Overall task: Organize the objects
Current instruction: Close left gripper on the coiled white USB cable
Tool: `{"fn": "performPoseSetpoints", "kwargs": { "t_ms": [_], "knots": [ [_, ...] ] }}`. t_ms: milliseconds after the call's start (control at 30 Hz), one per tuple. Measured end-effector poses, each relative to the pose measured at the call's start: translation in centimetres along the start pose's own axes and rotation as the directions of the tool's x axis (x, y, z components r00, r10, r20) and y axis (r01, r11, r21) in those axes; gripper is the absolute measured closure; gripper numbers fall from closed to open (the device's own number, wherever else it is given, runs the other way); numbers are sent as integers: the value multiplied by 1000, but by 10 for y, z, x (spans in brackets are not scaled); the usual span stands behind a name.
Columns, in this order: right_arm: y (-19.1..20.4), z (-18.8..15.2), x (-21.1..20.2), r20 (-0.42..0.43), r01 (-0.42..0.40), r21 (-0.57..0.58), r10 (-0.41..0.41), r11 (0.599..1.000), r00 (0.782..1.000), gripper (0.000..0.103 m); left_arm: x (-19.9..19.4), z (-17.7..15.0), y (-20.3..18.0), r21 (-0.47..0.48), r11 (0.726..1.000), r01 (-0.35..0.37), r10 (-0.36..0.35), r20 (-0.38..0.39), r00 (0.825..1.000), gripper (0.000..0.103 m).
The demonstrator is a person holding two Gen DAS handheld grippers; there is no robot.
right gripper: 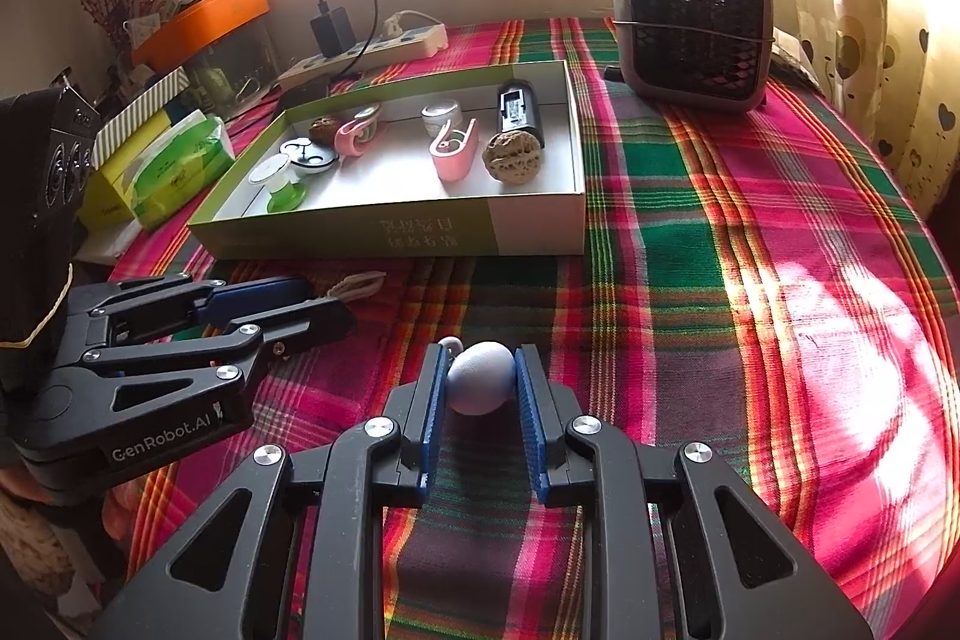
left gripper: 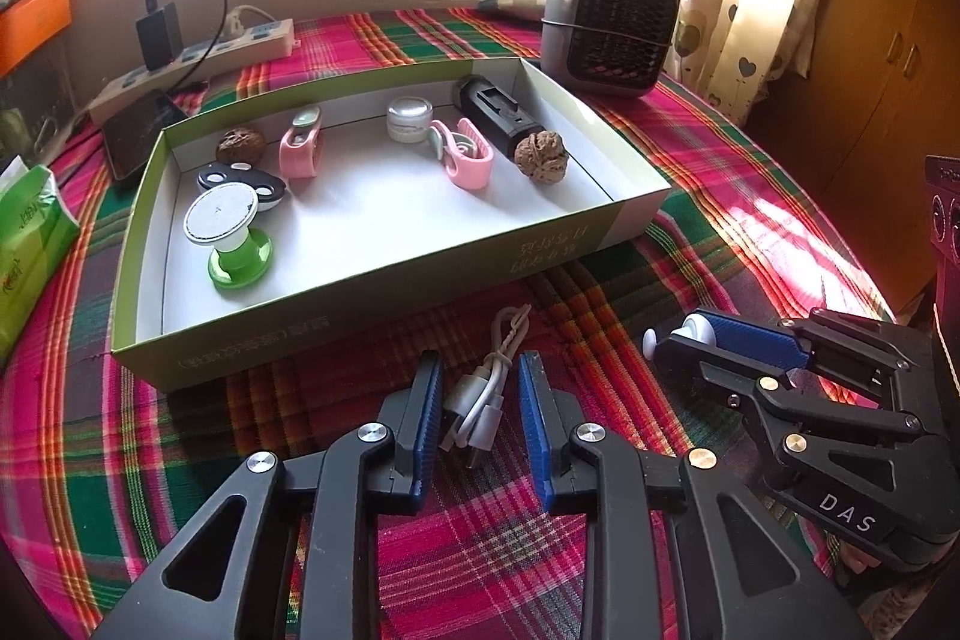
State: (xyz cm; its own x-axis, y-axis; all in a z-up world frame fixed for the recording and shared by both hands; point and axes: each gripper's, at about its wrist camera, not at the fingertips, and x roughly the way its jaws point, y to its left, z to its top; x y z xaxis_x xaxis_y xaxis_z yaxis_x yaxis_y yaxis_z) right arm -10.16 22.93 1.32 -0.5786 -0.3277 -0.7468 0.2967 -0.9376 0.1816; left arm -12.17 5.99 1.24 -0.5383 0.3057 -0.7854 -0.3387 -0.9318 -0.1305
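A shallow green-and-white box (left gripper: 384,274) (right gripper: 480,232) lies on the plaid cloth and holds two walnuts (left gripper: 541,157), two pink clips (left gripper: 462,151), a small jar (left gripper: 409,118), a black cylinder (left gripper: 498,115), a black-and-white gadget (left gripper: 240,181) and a green-and-white holder (left gripper: 231,238). My left gripper (left gripper: 480,388) is open, its jaws on either side of a bundled white cable (left gripper: 480,394) on the cloth in front of the box. My right gripper (right gripper: 480,376) is shut on a small white egg-shaped object (right gripper: 480,376), low over the cloth; it also shows in the left wrist view (left gripper: 690,334).
A grey fan heater (left gripper: 609,22) (right gripper: 696,22) stands behind the box at the right. A power strip with a black charger (left gripper: 198,52) and a dark phone (left gripper: 138,136) lie at the back left. A green tissue pack (left gripper: 30,250) (right gripper: 162,172) sits left of the box.
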Motion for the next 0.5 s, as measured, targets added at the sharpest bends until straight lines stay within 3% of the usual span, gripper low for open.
{"fn": "performPoseSetpoints", "kwargs": {
  "t_ms": [500],
  "knots": [
    [0, 0, 0, -1, 2, 1, -2, 1000, 1000, 79, 0, -1, 1, 2, 1000, -13, 13, 6, 1000, 86]
  ]
}}
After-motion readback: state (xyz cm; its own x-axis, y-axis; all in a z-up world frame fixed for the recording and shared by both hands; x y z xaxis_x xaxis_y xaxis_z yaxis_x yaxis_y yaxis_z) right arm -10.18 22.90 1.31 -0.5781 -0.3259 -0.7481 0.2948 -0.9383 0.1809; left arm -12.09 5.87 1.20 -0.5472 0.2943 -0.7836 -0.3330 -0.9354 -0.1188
